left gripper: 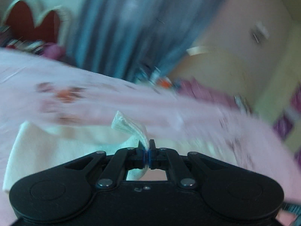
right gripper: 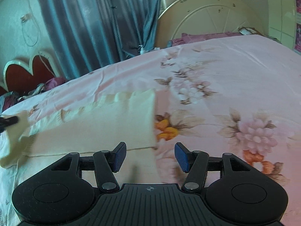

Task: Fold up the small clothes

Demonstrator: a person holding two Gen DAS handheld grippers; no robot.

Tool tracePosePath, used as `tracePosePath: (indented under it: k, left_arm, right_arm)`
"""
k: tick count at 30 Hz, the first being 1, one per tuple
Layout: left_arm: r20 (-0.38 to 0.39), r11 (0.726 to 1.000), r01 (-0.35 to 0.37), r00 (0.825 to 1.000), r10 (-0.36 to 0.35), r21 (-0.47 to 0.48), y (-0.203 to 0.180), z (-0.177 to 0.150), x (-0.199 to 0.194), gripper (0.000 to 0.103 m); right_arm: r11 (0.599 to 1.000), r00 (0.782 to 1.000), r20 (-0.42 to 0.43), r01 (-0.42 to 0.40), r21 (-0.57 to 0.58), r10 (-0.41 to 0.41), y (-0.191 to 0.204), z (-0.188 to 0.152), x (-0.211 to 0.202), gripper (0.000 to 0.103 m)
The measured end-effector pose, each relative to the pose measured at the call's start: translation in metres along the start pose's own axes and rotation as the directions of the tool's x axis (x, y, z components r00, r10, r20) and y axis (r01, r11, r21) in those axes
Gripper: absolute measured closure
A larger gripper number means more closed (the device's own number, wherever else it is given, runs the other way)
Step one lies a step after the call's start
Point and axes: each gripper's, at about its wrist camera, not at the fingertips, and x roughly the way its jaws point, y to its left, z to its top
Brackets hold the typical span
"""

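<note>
A small cream garment (right gripper: 105, 124) lies on the pink floral bedsheet (right gripper: 235, 79), its straight edge facing right. My right gripper (right gripper: 149, 155) is open and empty, just above the garment's near right corner. My left gripper (left gripper: 147, 150) is shut on a ribbed cream edge of the garment (left gripper: 129, 125) and lifts it; that view is blurred by motion. The left gripper also shows in the right wrist view (right gripper: 8, 121) at the garment's far left end.
Blue curtains (right gripper: 97, 22) hang behind the bed. A cream headboard (right gripper: 212, 13) stands at the far right, with purple pillows (right gripper: 203, 36) below it. A red heart-shaped piece (right gripper: 26, 73) and a heap of clothes (right gripper: 52, 83) sit at the far left.
</note>
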Motion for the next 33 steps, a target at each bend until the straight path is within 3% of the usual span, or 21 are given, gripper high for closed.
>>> tracePosePath:
  k: [4,9,11,12,13,14,17,21,22,24,25,27,30,33]
  left_arm:
    - [-0.096,0.991,0.045,0.995,-0.033,0.124,-0.060,-0.020,0.033,0.100]
    - [-0.198,0.977,0.117,0.977,-0.081,0.178,-0.097,-0.048,0.071,0.097]
    - [-0.243,0.970,0.157,0.964,-0.110,0.186,-0.109,-0.060,0.083,0.060]
    - [-0.225,0.965,0.170,0.966,-0.124,0.200,-0.114,-0.063,0.080,0.049]
    - [-0.202,0.962,0.169,0.971,-0.126,0.213,-0.115,-0.066,0.072,0.024]
    - [-0.169,0.962,0.150,0.979,-0.113,0.227,-0.114,-0.068,0.062,0.014]
    - [-0.119,0.968,0.108,0.989,-0.082,0.228,-0.097,-0.064,0.031,0.022]
    - [-0.073,0.989,-0.022,0.997,0.032,0.144,-0.032,-0.063,-0.019,0.029]
    - [-0.070,0.991,-0.055,0.996,0.064,0.120,-0.013,-0.065,-0.030,0.032]
    - [-0.074,0.988,-0.136,0.987,0.142,0.079,0.027,-0.070,-0.048,0.041]
    - [-0.087,0.984,-0.170,0.981,0.175,0.061,0.045,-0.072,-0.052,0.048]
    - [-0.122,0.975,-0.223,0.968,0.221,0.003,0.075,-0.073,-0.053,0.049]
    - [-0.137,0.975,-0.216,0.969,0.207,-0.048,0.094,-0.070,-0.046,0.043]
    - [-0.130,0.978,-0.205,0.971,0.200,-0.027,0.095,-0.066,-0.031,0.042]
  right_arm:
    - [0.999,1.000,0.010,0.010,0.030,-0.011,-0.019,0.002,-0.009,0.045]
    - [0.999,1.000,0.011,0.012,0.053,-0.012,-0.037,0.003,-0.022,0.045]
    - [0.997,1.000,0.001,-0.006,0.074,0.006,-0.042,0.004,-0.025,0.045]
    - [0.996,1.000,0.001,-0.020,0.088,0.020,-0.042,0.005,-0.025,0.045]
    - [0.994,0.999,0.002,-0.035,0.099,0.035,-0.043,0.006,-0.025,0.045]
    - [0.993,0.999,0.001,-0.053,0.108,0.053,-0.041,0.008,-0.024,0.045]
    - [0.981,0.990,0.002,-0.140,0.136,0.141,-0.031,0.013,-0.015,0.045]
    - [0.968,0.973,-0.019,-0.226,0.108,0.230,0.000,0.016,0.009,0.046]
    - [0.965,0.969,-0.029,-0.242,0.102,0.246,0.008,0.017,0.017,0.048]
    - [0.958,0.960,-0.059,-0.268,0.097,0.275,0.020,0.018,0.035,0.065]
    - [0.957,0.958,-0.069,-0.270,0.101,0.278,0.023,0.018,0.043,0.066]
    - [0.956,0.955,-0.097,-0.267,0.124,0.280,0.028,0.018,0.063,0.066]
    - [0.956,0.951,-0.146,-0.253,0.147,0.274,0.034,0.016,0.085,0.066]
    - [0.963,0.951,-0.162,-0.248,0.109,0.263,0.043,0.017,0.093,0.065]
